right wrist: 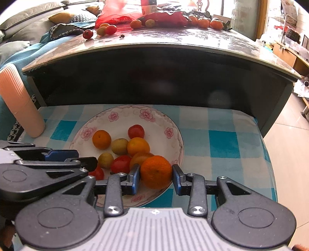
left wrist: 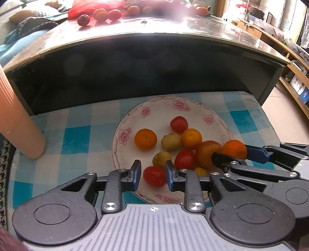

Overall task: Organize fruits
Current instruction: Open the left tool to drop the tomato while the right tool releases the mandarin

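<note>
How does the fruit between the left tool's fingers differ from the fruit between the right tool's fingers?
The small red tomato at the left tool is smooth and glossy; the round orange mandarin at the right tool is dimpled, matte and larger. Both sit over the floral white plate, between blue pads.

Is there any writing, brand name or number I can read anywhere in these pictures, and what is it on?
None can be read.
Blue box on the right-hand shelves: print too small and blurred.
Carton behind the red bag: label blurred.
Plate: pink flowers only, no words.
Hand-held grippers: crosshair marks only, no lettering.
</note>
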{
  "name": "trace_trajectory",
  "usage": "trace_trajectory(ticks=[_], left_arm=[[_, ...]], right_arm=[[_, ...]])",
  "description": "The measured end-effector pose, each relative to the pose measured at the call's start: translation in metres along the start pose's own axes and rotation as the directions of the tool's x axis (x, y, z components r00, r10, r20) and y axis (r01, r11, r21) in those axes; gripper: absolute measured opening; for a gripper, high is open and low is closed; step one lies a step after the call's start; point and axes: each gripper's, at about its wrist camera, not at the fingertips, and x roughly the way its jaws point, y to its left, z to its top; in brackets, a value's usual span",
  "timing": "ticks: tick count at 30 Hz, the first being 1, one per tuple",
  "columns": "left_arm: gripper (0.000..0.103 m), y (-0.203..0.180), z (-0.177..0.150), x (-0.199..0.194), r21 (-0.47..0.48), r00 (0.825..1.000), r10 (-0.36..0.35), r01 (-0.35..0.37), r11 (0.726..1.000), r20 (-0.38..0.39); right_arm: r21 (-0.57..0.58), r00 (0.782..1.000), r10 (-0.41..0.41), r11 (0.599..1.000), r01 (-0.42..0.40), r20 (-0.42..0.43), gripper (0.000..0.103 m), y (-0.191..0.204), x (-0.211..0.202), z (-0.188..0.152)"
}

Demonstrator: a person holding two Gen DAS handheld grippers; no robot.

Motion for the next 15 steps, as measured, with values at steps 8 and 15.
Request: trace_trajectory(ticks=[8,15], left_arm=[[0.037,-0.0002,-0.0002,-0.0004,0.001,1.000,0.012,-0.012,1.000,0.006],[0.042,0.0029,0.0012,-0.0007,-0.010,1.000,0.011,-0.011,1.000,0.010]], right_arm=[[0.009,1.000,0.000,1.000,0.000,0.009,0.049,-0.0006,0.0012,0.0023],[0.039,0.999,0.022,0.999,-0.023,0.023,0.049,-0.0047,-0.0010,0.0062]])
